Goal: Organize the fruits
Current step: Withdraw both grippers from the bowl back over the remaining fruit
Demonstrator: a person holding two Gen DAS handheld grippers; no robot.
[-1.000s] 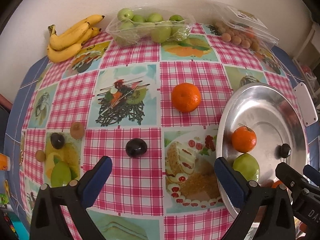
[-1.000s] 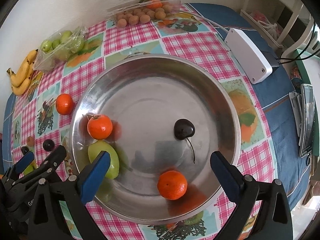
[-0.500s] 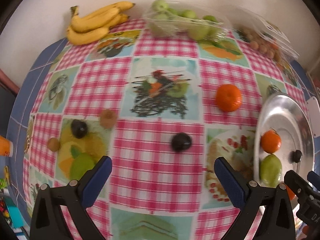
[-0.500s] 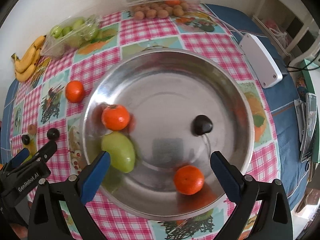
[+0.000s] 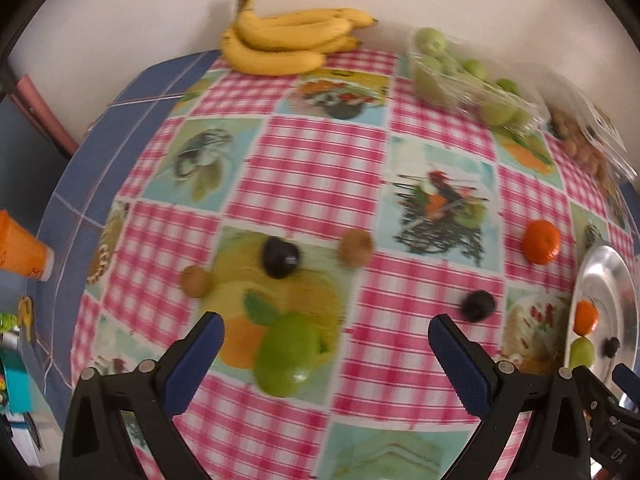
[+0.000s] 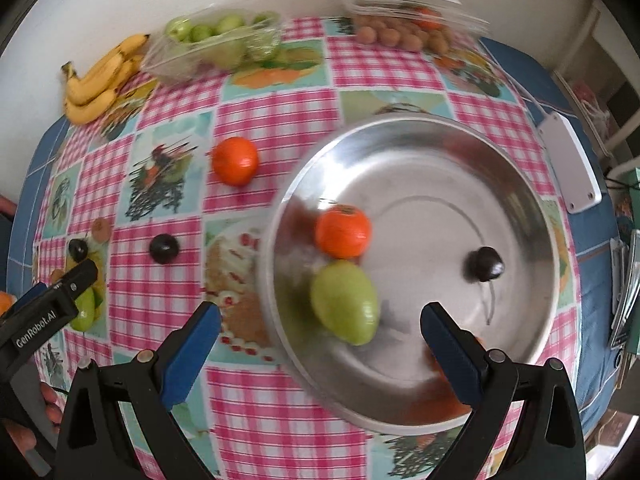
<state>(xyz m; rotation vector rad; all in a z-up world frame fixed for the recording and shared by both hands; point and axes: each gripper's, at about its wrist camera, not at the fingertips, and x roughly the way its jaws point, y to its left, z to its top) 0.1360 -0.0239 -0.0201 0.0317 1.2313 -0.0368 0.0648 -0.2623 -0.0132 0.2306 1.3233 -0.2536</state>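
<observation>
Left gripper [image 5: 326, 354]: jaws spread, empty, above the green fruit [image 5: 286, 354] on the tablecloth [image 5: 316, 152]. Advised: centre, descend, clench gently. Right gripper [image 6: 320, 340]: released, empty, over the steel bowl [image 6: 516, 184], the destination.

2 wrist views above table [image 5: 320, 168], both sharing bowl [image 6: 520, 184]

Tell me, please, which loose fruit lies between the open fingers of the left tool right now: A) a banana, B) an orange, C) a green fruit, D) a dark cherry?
C: in the left wrist view the green fruit sits on the tablecloth in the gap of the open left tool, while the orange lies off to the right and the bananas rest by the wall.
</observation>
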